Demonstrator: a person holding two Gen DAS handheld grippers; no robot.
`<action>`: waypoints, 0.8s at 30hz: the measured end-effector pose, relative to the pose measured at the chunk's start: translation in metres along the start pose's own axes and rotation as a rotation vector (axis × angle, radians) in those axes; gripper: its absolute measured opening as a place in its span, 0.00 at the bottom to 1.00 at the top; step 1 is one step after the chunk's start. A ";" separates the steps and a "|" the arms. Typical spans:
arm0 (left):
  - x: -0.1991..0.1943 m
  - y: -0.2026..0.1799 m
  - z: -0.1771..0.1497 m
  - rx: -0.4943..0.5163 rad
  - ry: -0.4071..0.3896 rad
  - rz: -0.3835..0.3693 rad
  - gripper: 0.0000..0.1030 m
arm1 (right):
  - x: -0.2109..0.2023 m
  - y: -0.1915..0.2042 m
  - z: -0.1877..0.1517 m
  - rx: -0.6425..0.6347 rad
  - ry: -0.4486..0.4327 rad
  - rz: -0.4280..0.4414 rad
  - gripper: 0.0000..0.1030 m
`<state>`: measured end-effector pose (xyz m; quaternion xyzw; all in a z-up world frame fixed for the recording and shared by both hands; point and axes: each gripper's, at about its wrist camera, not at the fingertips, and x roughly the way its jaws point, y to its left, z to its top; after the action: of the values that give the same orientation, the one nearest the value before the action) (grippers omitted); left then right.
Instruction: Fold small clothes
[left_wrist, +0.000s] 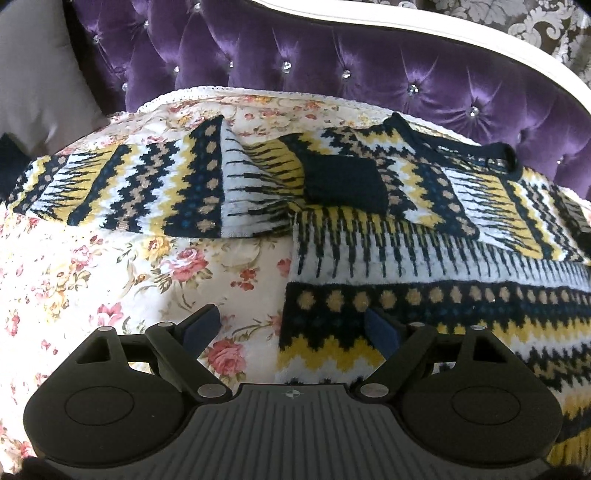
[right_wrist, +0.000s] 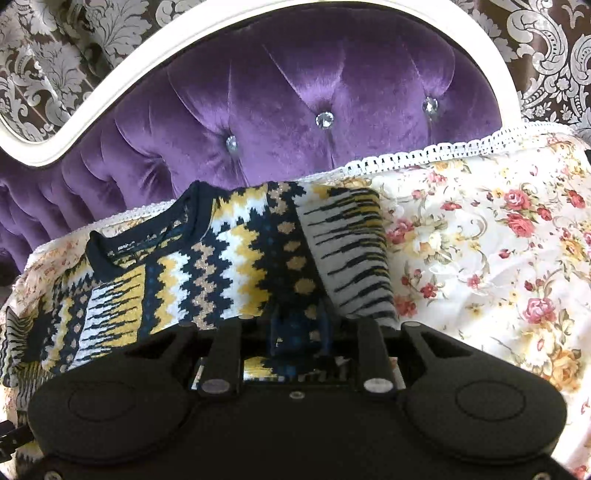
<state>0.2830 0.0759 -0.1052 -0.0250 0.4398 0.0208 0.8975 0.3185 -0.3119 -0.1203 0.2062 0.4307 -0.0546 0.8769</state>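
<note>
A small knitted sweater (left_wrist: 424, 236) in navy, yellow and white zigzags lies on a floral bedspread (left_wrist: 110, 266). Its left sleeve (left_wrist: 147, 188) stretches out to the left; the other sleeve's dark cuff (left_wrist: 343, 182) lies folded over the chest. My left gripper (left_wrist: 291, 328) is open and empty, hovering at the sweater's left side edge. In the right wrist view the sweater (right_wrist: 207, 266) shows its navy collar (right_wrist: 155, 240). My right gripper (right_wrist: 297, 328) is shut on a fold of the sweater's sleeve, lifted a little.
A purple tufted headboard (left_wrist: 332, 70) with a white frame (right_wrist: 110, 88) stands right behind the sweater. The bedspread (right_wrist: 498, 266) extends to the right with a lace edge (right_wrist: 443, 151). A grey pillow (left_wrist: 40, 81) lies at the far left.
</note>
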 end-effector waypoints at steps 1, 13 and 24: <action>0.001 0.000 0.000 -0.006 -0.006 -0.002 0.83 | -0.003 0.003 0.001 -0.005 -0.005 -0.007 0.33; 0.005 -0.001 -0.005 0.023 -0.056 -0.026 0.95 | -0.030 0.113 -0.042 -0.273 -0.156 0.121 1.00; 0.007 -0.004 -0.022 0.017 -0.189 -0.024 0.99 | 0.006 0.146 -0.088 -0.391 -0.141 0.028 1.00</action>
<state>0.2696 0.0709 -0.1241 -0.0208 0.3531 0.0087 0.9353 0.2969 -0.1430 -0.1270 0.0337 0.3679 0.0280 0.9288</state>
